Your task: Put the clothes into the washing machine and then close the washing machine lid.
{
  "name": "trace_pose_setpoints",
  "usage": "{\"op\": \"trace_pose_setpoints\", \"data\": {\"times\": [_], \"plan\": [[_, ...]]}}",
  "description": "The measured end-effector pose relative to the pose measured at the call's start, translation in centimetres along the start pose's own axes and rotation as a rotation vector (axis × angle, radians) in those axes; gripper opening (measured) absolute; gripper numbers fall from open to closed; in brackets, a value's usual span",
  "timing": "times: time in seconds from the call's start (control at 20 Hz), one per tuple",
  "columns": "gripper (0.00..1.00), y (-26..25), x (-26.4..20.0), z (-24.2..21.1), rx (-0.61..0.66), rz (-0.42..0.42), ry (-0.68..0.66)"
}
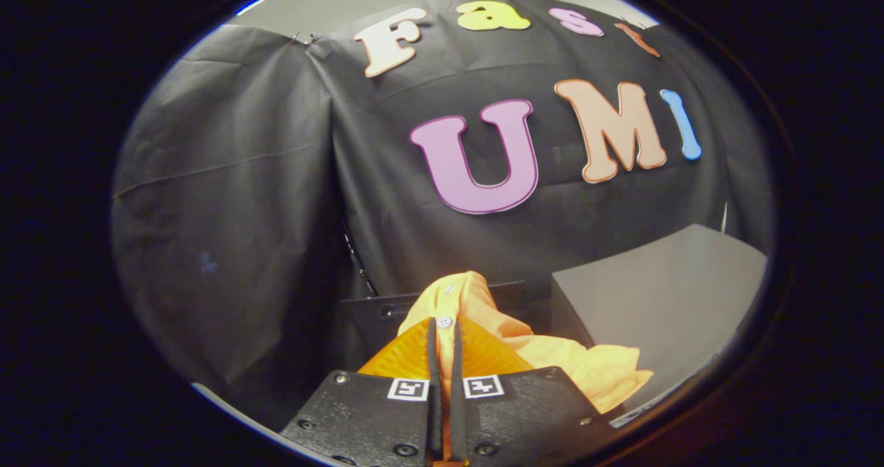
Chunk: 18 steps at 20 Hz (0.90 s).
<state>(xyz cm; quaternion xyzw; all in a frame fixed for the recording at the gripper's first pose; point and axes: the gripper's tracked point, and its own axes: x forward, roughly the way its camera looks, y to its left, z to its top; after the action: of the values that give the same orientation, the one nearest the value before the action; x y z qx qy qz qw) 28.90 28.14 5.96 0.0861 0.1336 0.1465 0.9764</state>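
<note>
Gripper point(446, 329) clamping orange garment point(552, 356) – grey surface point(663, 294) beyond

My gripper point(445, 332) sits at the bottom centre of the frame. Its two fingers point(483, 356) are pressed nearly together, pinching a fold of orange cloth point(476, 301) between them.

The garment point(483, 315) is an orange-yellow buttoned piece, pinched in a thin fold between the two fingers of the gripper point(445, 332), which press together on it with a white button showing just at their tips. It bunches up above and ahead of the fingertips and spills in loose folds to the right of the fingers. Beyond it to the right stands the washer point(663, 301), a grey box with a flat top tilted in this view.
</note>
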Motion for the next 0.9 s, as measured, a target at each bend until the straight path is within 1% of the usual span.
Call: {"op": "trace_pose_setpoints", "data": {"times": [0.15,0.35,0.45,0.6,0.9], "plan": [[0.04,-0.2,1.6,-3.6,0.000,0.001,0.028],[0.04,0.2,3.8,-9.3,0.078,0.029,0.101],[0.04,0.2,4.8,-11.9,0.105,0.024,0.134],[0.04,0.1,6.2,-15.7,0.109,0.011,0.176],[0.04,0.7,8.6,-20.9,0.121,-0.002,0.215]]}}
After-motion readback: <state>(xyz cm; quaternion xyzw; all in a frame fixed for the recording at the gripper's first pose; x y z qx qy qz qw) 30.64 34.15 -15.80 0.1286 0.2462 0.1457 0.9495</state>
